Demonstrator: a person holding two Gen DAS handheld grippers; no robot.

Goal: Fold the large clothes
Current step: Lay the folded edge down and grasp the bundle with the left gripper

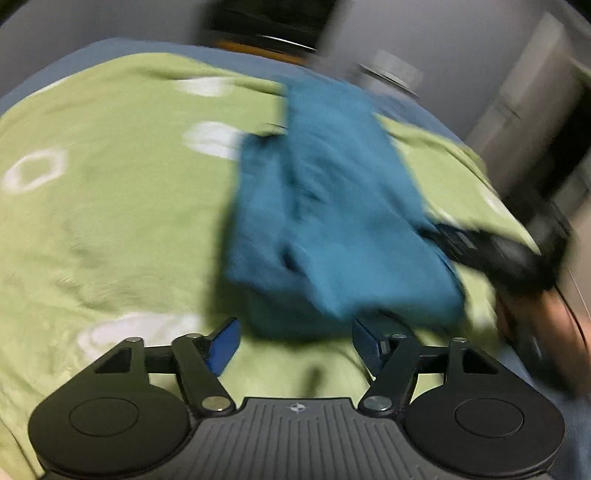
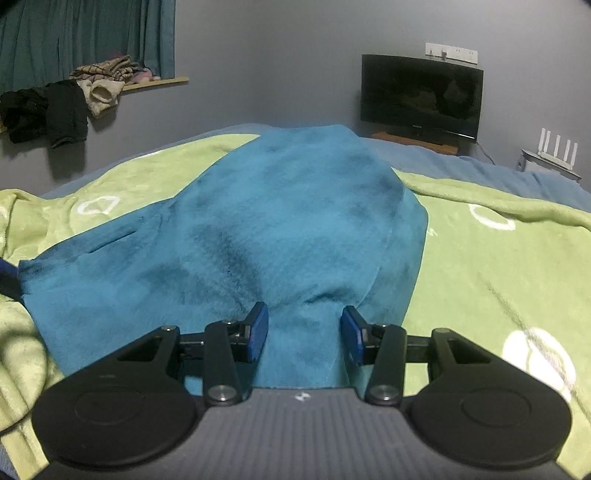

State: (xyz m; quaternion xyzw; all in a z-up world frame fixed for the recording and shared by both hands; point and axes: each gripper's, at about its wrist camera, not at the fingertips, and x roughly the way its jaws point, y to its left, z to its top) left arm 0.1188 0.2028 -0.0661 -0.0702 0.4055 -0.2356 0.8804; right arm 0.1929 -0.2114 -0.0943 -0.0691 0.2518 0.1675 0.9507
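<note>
Lying on: a green blanket (image 2: pixel 498 266) with white ring patterns, spread over a bed with a blue sheet (image 2: pixel 480 162) showing at the far edge.
Garment: a teal fleece garment (image 2: pixel 280 229), bunched into a mound in the middle of the blanket, with a flatter part running out to the left in the right wrist view.
Right tongs (image 2: pixel 304 334): partly closed, with a gathered fold of the teal garment filling the gap between the blue pads (image 2: pixel 258 332); the cloth rises and puckers from there, so they grip it.
Left tongs (image 1: pixel 291 341): spread wide, nothing between the blue pads (image 1: pixel 223 343), only green blanket under the gap; the near edge of the teal garment (image 1: pixel 332 221) hangs just beyond the tips, apart from them.
Left view quality: heavily blurred, so the folds of the cloth cannot be read there.
Other tool seen from the left: the black body of the right tongs (image 1: pixel 517 254) at the garment's right edge, a person's hand (image 1: pixel 550 314) behind it.
Back of the room: a dark television (image 2: pixel 421 96) on a wooden stand, a white router (image 2: pixel 554 155) to its right, a grey wall.
Window side: teal curtains (image 2: pixel 85 33) and a pile of clothes (image 2: pixel 74 99) on the sill.
</note>
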